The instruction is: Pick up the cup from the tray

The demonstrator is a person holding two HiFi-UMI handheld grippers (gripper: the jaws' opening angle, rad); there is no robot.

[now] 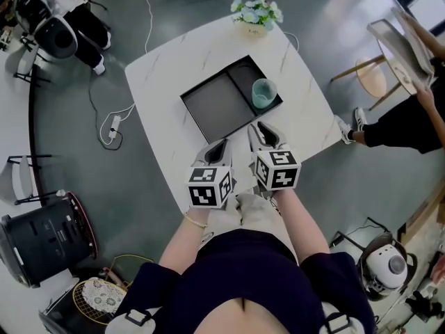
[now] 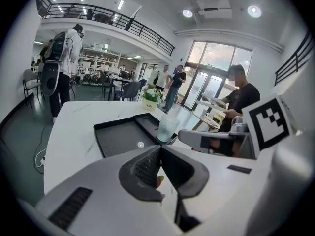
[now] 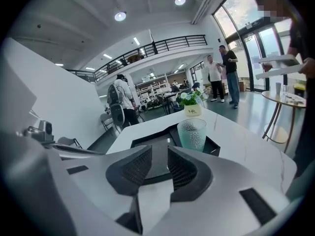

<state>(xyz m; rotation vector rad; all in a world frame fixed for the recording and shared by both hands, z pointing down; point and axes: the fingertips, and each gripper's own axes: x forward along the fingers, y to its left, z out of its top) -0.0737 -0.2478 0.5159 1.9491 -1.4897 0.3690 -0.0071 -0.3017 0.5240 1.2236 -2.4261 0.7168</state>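
Head view: the translucent pale-green textured cup [image 1: 264, 92] stands upright in the right corner of the black rectangular tray [image 1: 215, 106], mid white marble table [image 1: 167, 75]. Your left gripper [image 1: 224, 143] and right gripper [image 1: 261, 126] hover at the table's near edge, short of the tray.

Left gripper view: fingers [image 2: 147, 166] pressed together, empty.

Right gripper view: fingers [image 3: 135, 168] narrowly apart, nothing between. Cup ahead, untouched.

Nothing done yet. Approach, widen, grasp and lift remain.

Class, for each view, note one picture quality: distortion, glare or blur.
Head view: sharp, with the table evenly lit. Left gripper view: dark fisheye corners, and a glare spot on the tray. Right gripper view: the cup is sharp, and a mosaic patch sits top right.
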